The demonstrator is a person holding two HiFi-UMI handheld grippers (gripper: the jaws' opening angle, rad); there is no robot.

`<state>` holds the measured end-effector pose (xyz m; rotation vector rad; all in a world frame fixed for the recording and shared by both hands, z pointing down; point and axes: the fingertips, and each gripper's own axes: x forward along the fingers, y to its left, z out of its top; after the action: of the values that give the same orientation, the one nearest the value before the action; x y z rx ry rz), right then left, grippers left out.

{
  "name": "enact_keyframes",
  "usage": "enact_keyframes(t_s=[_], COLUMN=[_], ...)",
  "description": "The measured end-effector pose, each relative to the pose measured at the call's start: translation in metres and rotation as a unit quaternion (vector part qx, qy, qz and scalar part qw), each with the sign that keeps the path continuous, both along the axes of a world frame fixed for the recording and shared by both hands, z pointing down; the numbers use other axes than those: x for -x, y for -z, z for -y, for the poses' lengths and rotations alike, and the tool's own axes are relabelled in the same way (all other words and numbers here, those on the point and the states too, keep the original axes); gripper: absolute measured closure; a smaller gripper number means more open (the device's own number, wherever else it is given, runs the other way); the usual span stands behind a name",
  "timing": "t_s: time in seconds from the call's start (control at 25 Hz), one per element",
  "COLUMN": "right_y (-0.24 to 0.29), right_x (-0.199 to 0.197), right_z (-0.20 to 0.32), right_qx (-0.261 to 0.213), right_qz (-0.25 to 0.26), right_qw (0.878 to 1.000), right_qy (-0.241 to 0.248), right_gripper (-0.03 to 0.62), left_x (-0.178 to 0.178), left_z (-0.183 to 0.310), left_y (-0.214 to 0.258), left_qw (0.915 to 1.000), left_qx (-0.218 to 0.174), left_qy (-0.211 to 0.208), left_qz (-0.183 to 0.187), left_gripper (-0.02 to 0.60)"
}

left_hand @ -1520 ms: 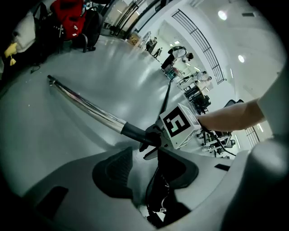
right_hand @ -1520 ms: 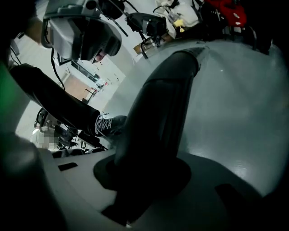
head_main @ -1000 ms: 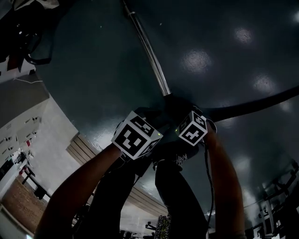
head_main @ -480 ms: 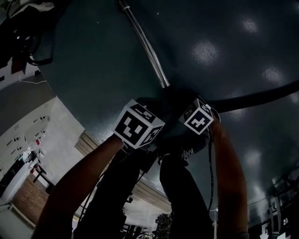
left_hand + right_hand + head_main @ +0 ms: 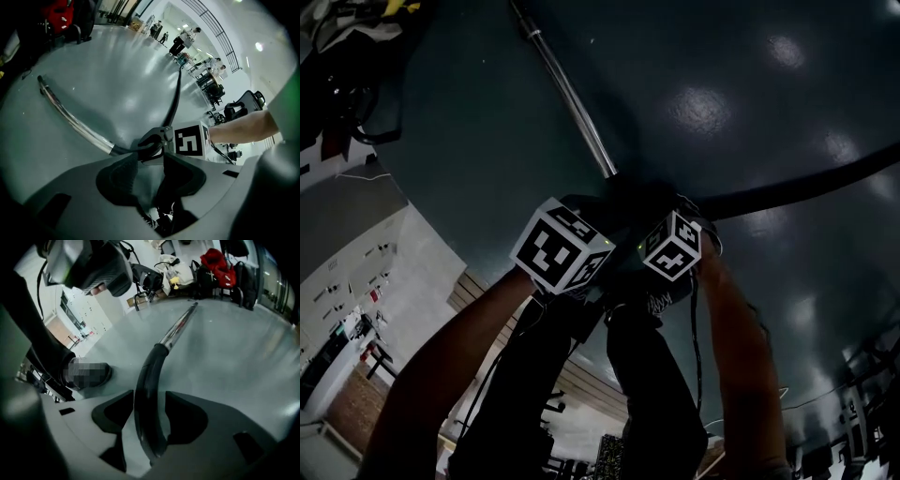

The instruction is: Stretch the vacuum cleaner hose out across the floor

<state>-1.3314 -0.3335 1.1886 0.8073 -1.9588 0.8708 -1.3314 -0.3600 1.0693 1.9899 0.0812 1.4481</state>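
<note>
On a glossy grey floor [image 5: 750, 84] in a dim hall, a person bends over a vacuum cleaner's hose [image 5: 797, 187] with a hand-held tool in each hand. The hose lies on the floor as a dark line. It runs in a gentle curve from just ahead of the tools out to the right edge of the head view. A shiny metal wand [image 5: 567, 94] leaves the same junction the other way, up and to the left, so hose and wand form a shallow V with the tools at its point.

The right tool [image 5: 149, 397] straddles the hose near that junction. Its jaws have just been opening and now stand released, and the hose passes lengthwise between them with floor showing along its right side. The left tool [image 5: 151, 158] also has its jaws parted, their tips at the curved grey handle [image 5: 154, 139] where wand meets hose. Whether its pads bear on the handle cannot be made out.

The right tool is the nearer to the hose, the left the nearer to the wand. The hose's free length lies away to the person's right. Stretching it therefore likely calls for a fresh grip by the right tool and a pull along that line, with the handle end kept steady.
</note>
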Motion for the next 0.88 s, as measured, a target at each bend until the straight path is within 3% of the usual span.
enact_keyframes(t_s=[0.2,0.32,0.48,0.64,0.8,0.88], right_y=[0.021,0.064,0.159,0.260,0.360,0.410], right_x=[-0.036,-0.054,-0.081,-0.098,-0.098,-0.097], right_z=[0.002,-0.009,-0.014,-0.015,-0.007,-0.005], right_qx=[0.015,0.022,-0.029,-0.075,-0.119,-0.145], right_qz=[0.008,0.059,0.090,0.081,0.094,0.094], right_qw=[0.996,0.986,0.977,0.969,0.949,0.934], right_qy=[-0.093,-0.156,-0.190,-0.221,-0.275,-0.312], right_gripper=[0.398,0.399,0.403,0.475,0.481,0.518], left_x=[-0.012,-0.014,-0.030,-0.054,-0.068,-0.068], left_z=[-0.001,-0.003,-0.008,-0.005,0.002,0.007], left_y=[0.022,0.045,0.099,0.176,0.262,0.302], left_qw=[0.9998,0.9991,0.9959,0.9890,0.9785,0.9730], left_qx=[-0.001,-0.004,-0.018,-0.043,-0.066,-0.075], left_qy=[-0.011,-0.026,-0.047,-0.055,-0.061,-0.063], left_qz=[-0.014,-0.032,-0.076,-0.131,-0.185,-0.209], left_gripper=[0.400,0.400,0.430,0.502,0.548,0.574])
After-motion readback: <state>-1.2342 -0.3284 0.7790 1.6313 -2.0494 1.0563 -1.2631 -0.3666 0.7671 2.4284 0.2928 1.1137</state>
